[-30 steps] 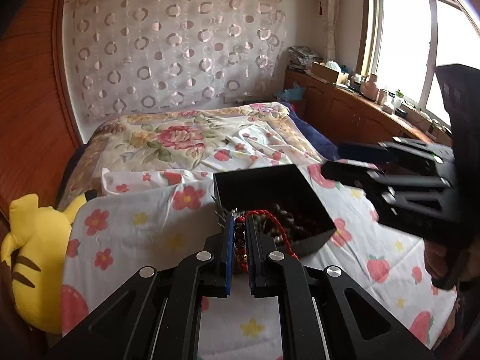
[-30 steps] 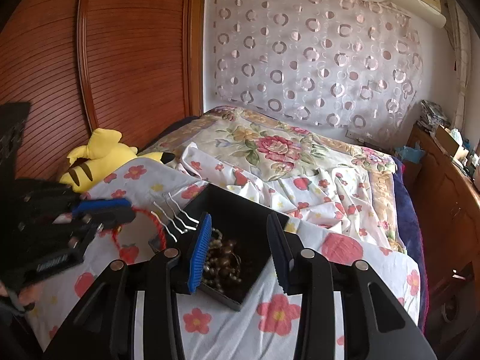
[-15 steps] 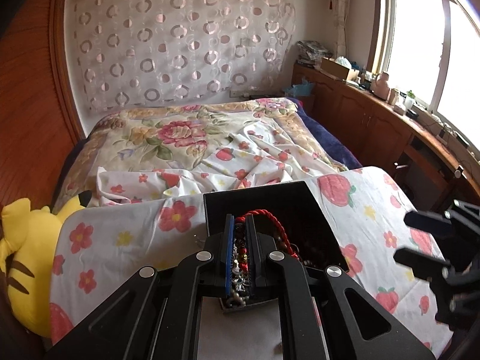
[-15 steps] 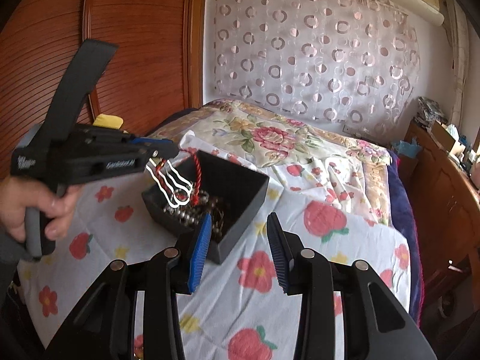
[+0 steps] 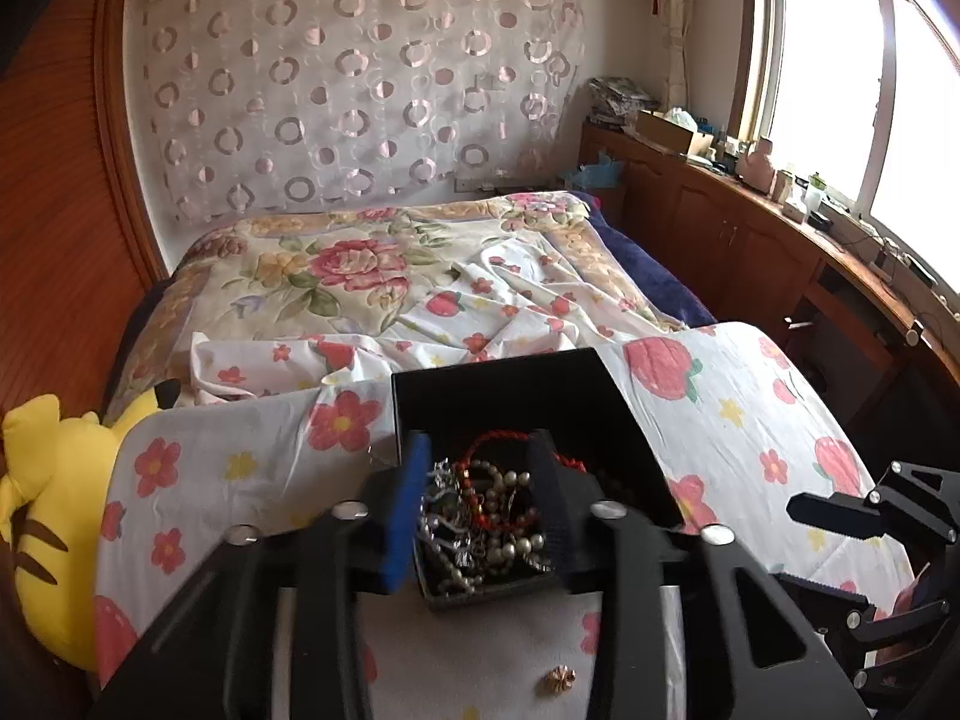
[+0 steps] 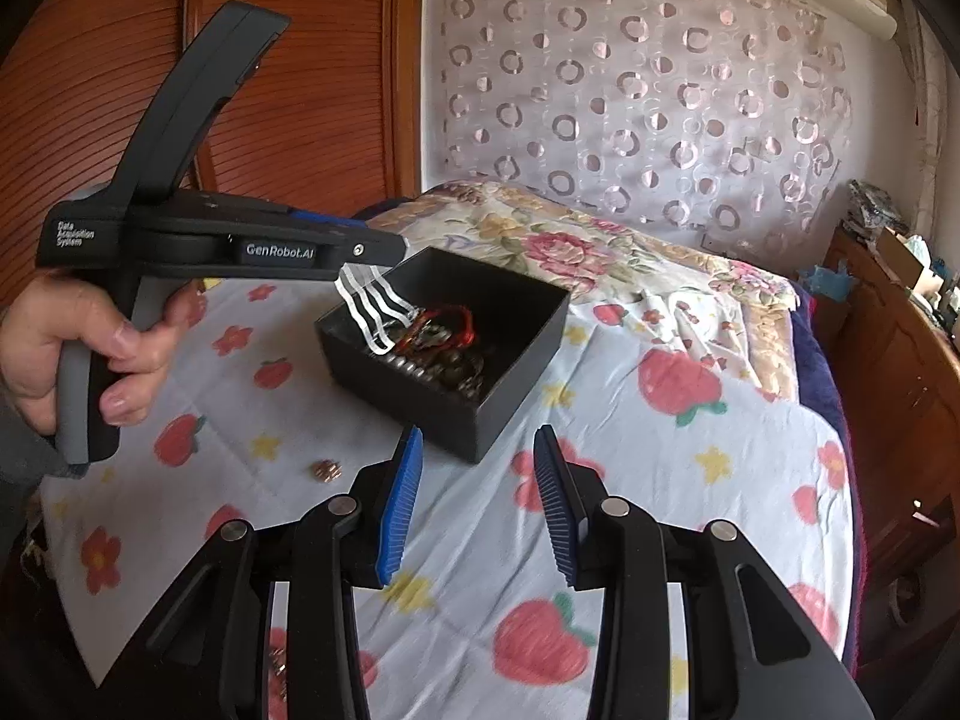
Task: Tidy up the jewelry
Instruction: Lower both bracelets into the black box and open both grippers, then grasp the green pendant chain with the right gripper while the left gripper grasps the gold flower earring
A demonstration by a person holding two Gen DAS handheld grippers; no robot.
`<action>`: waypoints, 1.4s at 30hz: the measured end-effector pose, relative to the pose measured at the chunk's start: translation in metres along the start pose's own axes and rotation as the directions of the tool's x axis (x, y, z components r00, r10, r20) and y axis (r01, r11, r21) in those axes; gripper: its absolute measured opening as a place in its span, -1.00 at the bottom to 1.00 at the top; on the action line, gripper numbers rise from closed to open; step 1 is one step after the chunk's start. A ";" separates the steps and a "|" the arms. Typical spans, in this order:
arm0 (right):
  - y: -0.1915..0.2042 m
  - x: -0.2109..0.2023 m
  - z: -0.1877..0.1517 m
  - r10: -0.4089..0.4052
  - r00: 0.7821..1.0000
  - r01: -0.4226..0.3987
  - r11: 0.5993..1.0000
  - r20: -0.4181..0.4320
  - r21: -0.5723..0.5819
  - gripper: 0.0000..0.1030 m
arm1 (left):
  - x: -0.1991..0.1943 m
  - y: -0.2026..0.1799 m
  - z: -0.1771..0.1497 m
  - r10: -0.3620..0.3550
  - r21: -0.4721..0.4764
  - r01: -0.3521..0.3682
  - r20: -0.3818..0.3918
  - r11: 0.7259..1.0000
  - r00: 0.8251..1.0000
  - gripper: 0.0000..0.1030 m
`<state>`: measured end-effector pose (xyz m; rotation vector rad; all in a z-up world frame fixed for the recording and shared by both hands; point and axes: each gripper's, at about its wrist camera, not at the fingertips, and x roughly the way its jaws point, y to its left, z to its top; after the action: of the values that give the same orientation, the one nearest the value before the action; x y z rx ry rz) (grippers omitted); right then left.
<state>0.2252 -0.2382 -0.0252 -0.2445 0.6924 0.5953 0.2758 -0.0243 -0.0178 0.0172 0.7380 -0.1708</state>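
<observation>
Now we hover our left gripper (image 5: 480,462), fingers apart, over the black box (image 6: 522,330).
Right gripper (image 6: 477,468), spread and empty, sits just beside the box; small gold piece (image 6: 326,469) near it.

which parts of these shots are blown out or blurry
Left wrist view: the window is overexposed to white, and fisheye bends the wardrobe edge. Right wrist view: the comb teeth over the black box smear with motion blur.

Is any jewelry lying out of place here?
Yes. One small gold piece lies alone on the sheet, outside the black box that holds the other jewelry. Both grippers are open.
</observation>
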 end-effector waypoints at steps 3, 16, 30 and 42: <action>0.006 -0.007 -0.013 0.026 1.000 -0.026 1.000 -0.005 0.003 -0.20 | -0.008 0.003 -0.012 -0.001 0.001 0.001 0.009 1.000 1.000 0.02; 0.038 -0.018 -0.075 0.119 0.987 -0.118 0.993 -0.111 0.017 -0.21 | -0.032 0.008 -0.091 -0.050 0.017 0.050 -0.019 0.999 0.999 0.41; 0.063 -0.003 -0.087 0.067 0.982 -0.072 0.997 -0.177 -0.026 -0.64 | -0.027 0.005 -0.120 -0.068 0.036 0.071 -0.073 0.997 0.995 0.41; 0.045 -0.027 -0.075 0.033 0.995 -0.036 0.999 -0.091 -0.028 -0.74 | -0.010 -0.006 -0.123 -0.103 0.067 0.113 -0.134 0.991 0.986 0.34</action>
<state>0.1423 -0.2432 -0.0646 -0.2893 0.7772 0.6307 0.1851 -0.0193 -0.1019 0.0595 0.8638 -0.3031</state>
